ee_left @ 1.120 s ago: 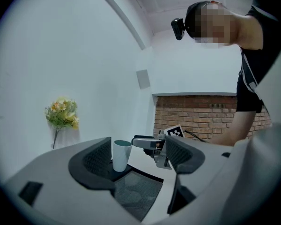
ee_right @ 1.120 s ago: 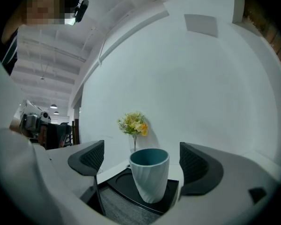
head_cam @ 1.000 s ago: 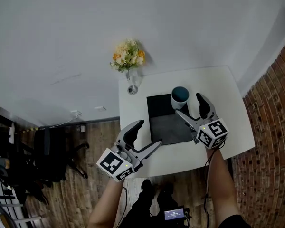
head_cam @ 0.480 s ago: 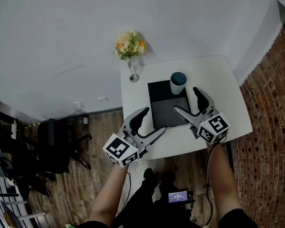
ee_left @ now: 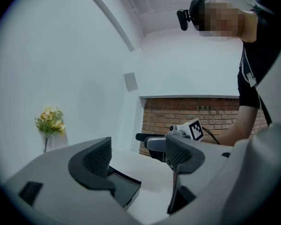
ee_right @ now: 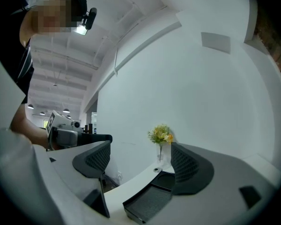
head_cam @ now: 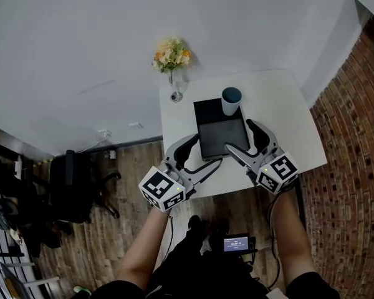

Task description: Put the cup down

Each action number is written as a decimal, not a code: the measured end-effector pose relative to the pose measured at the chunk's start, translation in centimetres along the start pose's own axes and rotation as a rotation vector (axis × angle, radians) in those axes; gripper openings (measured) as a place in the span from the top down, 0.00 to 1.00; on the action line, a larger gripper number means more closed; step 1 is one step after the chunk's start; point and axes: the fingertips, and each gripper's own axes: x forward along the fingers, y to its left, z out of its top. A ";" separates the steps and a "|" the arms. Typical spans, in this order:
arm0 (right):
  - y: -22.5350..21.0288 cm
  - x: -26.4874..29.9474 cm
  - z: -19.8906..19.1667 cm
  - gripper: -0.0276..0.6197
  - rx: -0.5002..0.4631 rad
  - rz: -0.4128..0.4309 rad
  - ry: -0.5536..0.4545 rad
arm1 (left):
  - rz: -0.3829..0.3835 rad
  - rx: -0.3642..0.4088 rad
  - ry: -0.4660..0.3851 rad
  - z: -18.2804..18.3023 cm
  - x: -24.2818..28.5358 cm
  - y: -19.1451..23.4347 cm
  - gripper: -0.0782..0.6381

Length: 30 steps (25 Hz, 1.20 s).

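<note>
Part of the tray (ee_right: 147, 204) hides behind the right hand-held gripper (ee_right: 140, 162).

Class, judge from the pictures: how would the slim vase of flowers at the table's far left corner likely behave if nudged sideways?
The vase looks tall and narrow under a wider bunch of flowers, so it would probably tip easily. It appears to be clear glass: likely stiff, smooth and breakable.

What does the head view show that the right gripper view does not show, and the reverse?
Only the head view: the pale round cup with a teal inside, standing at the far corner of the black square tray. Only the right gripper view: the small black camera on the person's head. Both: that tray, the yellow flowers in a glass vase, the white table, the left tool.
</note>
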 end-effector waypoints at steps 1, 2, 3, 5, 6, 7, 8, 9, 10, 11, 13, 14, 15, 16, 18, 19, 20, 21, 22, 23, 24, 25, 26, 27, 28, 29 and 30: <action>0.5 -0.3 0.2 0.31 -0.003 0.004 0.000 | -0.003 0.000 0.000 0.1 -0.1 -0.3 0.40; 1.0 -0.6 0.3 0.32 -0.007 0.007 0.001 | -0.005 -0.001 0.001 0.2 -0.2 -0.5 0.40; 1.4 -0.9 0.5 0.32 -0.012 0.011 0.002 | -0.007 -0.001 0.003 0.2 -0.3 -0.8 0.40; 2.2 -1.5 0.8 0.34 -0.019 0.016 0.004 | -0.012 0.000 0.000 0.4 -0.5 -1.3 0.40; 2.5 -1.8 1.0 0.35 -0.021 0.019 0.005 | -0.015 -0.001 -0.002 0.5 -0.6 -1.6 0.40; 2.8 -2.1 1.1 0.36 -0.023 0.021 0.005 | -0.017 -0.001 -0.003 0.5 -0.7 -1.9 0.40; 3.1 -2.4 1.3 0.36 -0.025 0.022 0.005 | -0.017 -0.001 -0.002 0.5 -0.8 -2.1 0.40; 3.5 -2.7 1.4 0.37 -0.025 0.023 0.003 | -0.018 0.000 -0.001 0.6 -0.9 -2.3 0.40; 3.8 -3.0 1.5 0.37 -0.024 0.024 0.003 | -0.019 0.001 -0.001 0.7 -1.1 -2.5 0.40; 4.1 -3.2 1.5 0.38 -0.022 0.026 0.004 | -0.020 0.002 -0.003 0.8 -1.2 -2.7 0.40; 4.9 -3.6 1.5 0.39 -0.017 0.032 0.006 | -0.019 0.002 -0.008 1.0 -1.6 -3.1 0.40; 5.3 -3.7 1.5 0.39 -0.017 0.036 0.007 | -0.017 0.002 -0.009 1.1 -1.8 -3.2 0.40; 5.7 -3.8 1.6 0.40 -0.019 0.039 0.007 | -0.016 0.002 -0.009 1.2 -2.0 -3.3 0.40; 6.1 -3.9 1.8 0.40 -0.022 0.042 0.006 | -0.015 0.002 -0.008 1.3 -2.2 -3.5 0.40; 6.9 -4.2 2.1 0.41 -0.031 0.051 0.002 | -0.018 0.010 -0.004 1.4 -2.6 -4.0 0.40; 7.4 -4.3 2.3 0.42 -0.036 0.056 0.000 | -0.021 0.015 -0.004 1.5 -2.7 -4.3 0.40; 7.8 -4.5 2.5 0.42 -0.042 0.062 -0.001 | -0.022 0.019 -0.006 1.6 -2.9 -4.7 0.40; 8.2 -4.7 2.7 0.43 -0.048 0.067 -0.001 | -0.021 0.021 -0.009 1.8 -3.1 -5.0 0.40; 8.6 -4.9 2.9 0.44 -0.052 0.070 -0.003 | -0.017 0.022 -0.013 1.9 -3.4 -5.2 0.40; 9.0 -5.1 3.2 0.45 -0.057 0.071 -0.006 | -0.014 0.022 -0.020 2.2 -3.6 -5.4 0.40; 9.3 -5.3 3.5 0.47 -0.061 0.071 -0.011 | -0.013 0.024 -0.026 2.5 -3.8 -5.7 0.40; 9.5 -5.5 3.8 0.49 -0.065 0.068 -0.017 | -0.014 0.026 -0.032 2.8 -4.0 -6.0 0.40; 9.8 -5.7 4.0 0.50 -0.069 0.063 -0.021 | -0.015 0.030 -0.037 3.0 -4.1 -6.3 0.40; 10.0 -5.9 4.2 0.52 -0.073 0.058 -0.025 | -0.016 0.033 -0.040 3.2 -4.3 -6.7 0.40; 10.1 -6.0 4.3 0.54 -0.075 0.053 -0.027 | -0.017 0.037 -0.043 3.3 -4.5 -7.0 0.40; 10.3 -6.2 4.4 0.55 -0.079 0.049 -0.030 | -0.018 0.041 -0.047 3.5 -4.7 -7.3 0.40; 10.5 -6.4 4.6 0.57 -0.086 0.045 -0.033 | -0.020 0.043 -0.051 3.6 -4.9 -7.7 0.40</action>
